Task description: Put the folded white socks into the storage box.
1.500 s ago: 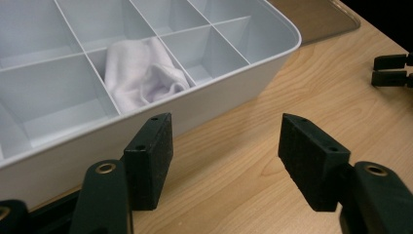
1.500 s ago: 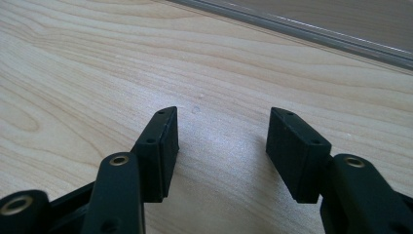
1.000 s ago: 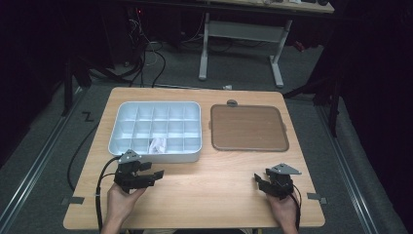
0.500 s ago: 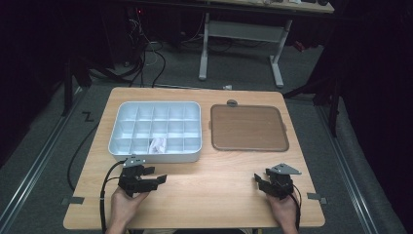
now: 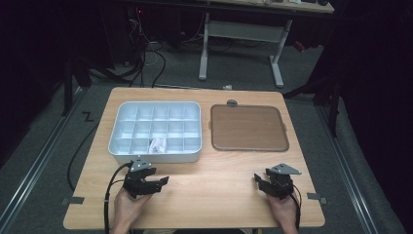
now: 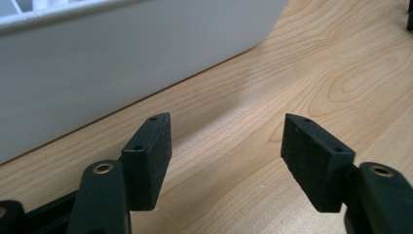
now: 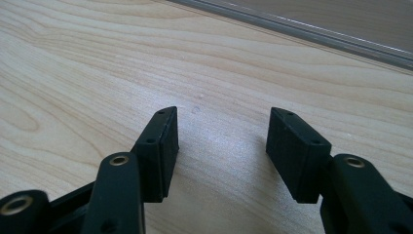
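- High view: a light wooden table [image 5: 204, 195] carries a white compartment tray [image 5: 157, 131] on its left half and a flat brown tray [image 5: 247, 127] on its right half, the two lying side by side with a narrow strip of wood between them
- One compartment in the near row of the white tray, about the middle of that row, holds a small crumpled white piece [image 5: 157, 144]; the other compartments look bare from here
- The left gripper [image 5: 163, 181] rests low over the table just in front of the white tray's near wall, held in the person's left hand [image 5: 127, 207], its jaws pointing toward the table's right side, with a black cable [image 5: 111, 195] looping back from it toward the near edge
- The right gripper [image 5: 258, 179] sits near the table's near right corner, well apart from the brown tray, held in the person's right hand [image 5: 283, 209]
- Left gripper view: the left gripper [image 6: 226, 146] has its two black jaws spread wide with bare wood grain between them and nothing held; the white tray's outer wall [image 6: 122, 63] rises close ahead and to the left, near the jaws but not touching them
- Right gripper view: the right gripper [image 7: 221, 141] likewise has its jaws standing apart over bare wood and gripping nothing; the pale rim of the brown tray [image 7: 311, 29] crosses the top of the view, well ahead of the jaw tips
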`<state>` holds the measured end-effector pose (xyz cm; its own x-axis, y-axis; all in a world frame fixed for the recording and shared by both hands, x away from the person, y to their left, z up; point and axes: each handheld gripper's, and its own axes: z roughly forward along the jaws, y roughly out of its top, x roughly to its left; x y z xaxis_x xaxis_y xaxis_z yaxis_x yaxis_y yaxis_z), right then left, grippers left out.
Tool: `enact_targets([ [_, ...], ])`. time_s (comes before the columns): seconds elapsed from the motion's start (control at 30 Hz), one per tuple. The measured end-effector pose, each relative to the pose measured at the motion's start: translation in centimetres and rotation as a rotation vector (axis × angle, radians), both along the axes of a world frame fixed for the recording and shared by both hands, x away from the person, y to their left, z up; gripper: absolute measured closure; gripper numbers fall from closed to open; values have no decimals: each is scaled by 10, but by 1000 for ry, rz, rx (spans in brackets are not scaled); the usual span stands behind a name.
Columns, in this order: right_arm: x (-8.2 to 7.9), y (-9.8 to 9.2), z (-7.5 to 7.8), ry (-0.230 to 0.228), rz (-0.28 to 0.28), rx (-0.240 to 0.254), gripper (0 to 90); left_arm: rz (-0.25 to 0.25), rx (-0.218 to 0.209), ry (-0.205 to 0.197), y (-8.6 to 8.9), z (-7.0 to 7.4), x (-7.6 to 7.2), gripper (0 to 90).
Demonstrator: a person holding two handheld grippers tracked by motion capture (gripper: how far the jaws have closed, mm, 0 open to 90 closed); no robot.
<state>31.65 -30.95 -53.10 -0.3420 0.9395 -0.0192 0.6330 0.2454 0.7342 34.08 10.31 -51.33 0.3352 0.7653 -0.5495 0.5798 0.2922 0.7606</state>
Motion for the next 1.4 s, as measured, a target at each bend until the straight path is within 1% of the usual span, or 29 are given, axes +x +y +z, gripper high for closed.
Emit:
enact_targets([
  [0.17, 0, 0, 0, 0, 0, 0, 460, 6, -1, -4, -2, -4, 0, 369],
  [0.27, 0, 0, 0, 0, 0, 0, 460, 7, 13, -14, -4, -5, 1, 371],
  [0.37, 0, 0, 0, 0, 0, 0, 460, 12, 10, -18, -5, -6, 2, 372],
  [0.53, 0, 0, 0, 0, 0, 0, 460, 18, 38, -28, -8, -11, 4, 372],
  [0.7, 0, 0, 0, 0, 0, 0, 460, 24, 40, -36, -10, -12, 6, 373],
  [0.73, 0, 0, 0, 0, 0, 0, 460, 23, 54, -38, -11, -14, 7, 373],
  [0.77, 0, 0, 0, 0, 0, 0, 460, 23, 54, -38, -11, -14, 7, 373],
  [0.83, 0, 0, 0, 0, 0, 0, 460, 23, 69, -39, -13, -17, 9, 373],
  [1.1, 0, 0, 0, 0, 0, 0, 460, 31, 75, -42, -14, -20, 11, 372],
  [1.13, 0, 0, 0, 0, 0, 0, 460, 26, 93, -41, -16, -22, 12, 372],
  [1.17, 0, 0, 0, 0, 0, 0, 460, 26, 93, -41, -16, -22, 12, 373],
  [1.2, 0, 0, 0, 0, 0, 0, 460, 20, 118, -40, -17, -26, 12, 372],
  [1.23, 0, 0, 0, 0, 0, 0, 460, 20, 118, -40, -17, -26, 12, 372],
  [1.3, 0, 0, 0, 0, 0, 0, 460, 20, 141, -61, -20, -28, 11, 371],
  [1.37, 0, 0, 0, 0, 0, 0, 460, 19, 146, -68, -20, -29, 11, 368],
  [1.4, 0, 0, 0, 0, 0, 0, 460, 18, 151, -83, -21, -31, 11, 365],
])
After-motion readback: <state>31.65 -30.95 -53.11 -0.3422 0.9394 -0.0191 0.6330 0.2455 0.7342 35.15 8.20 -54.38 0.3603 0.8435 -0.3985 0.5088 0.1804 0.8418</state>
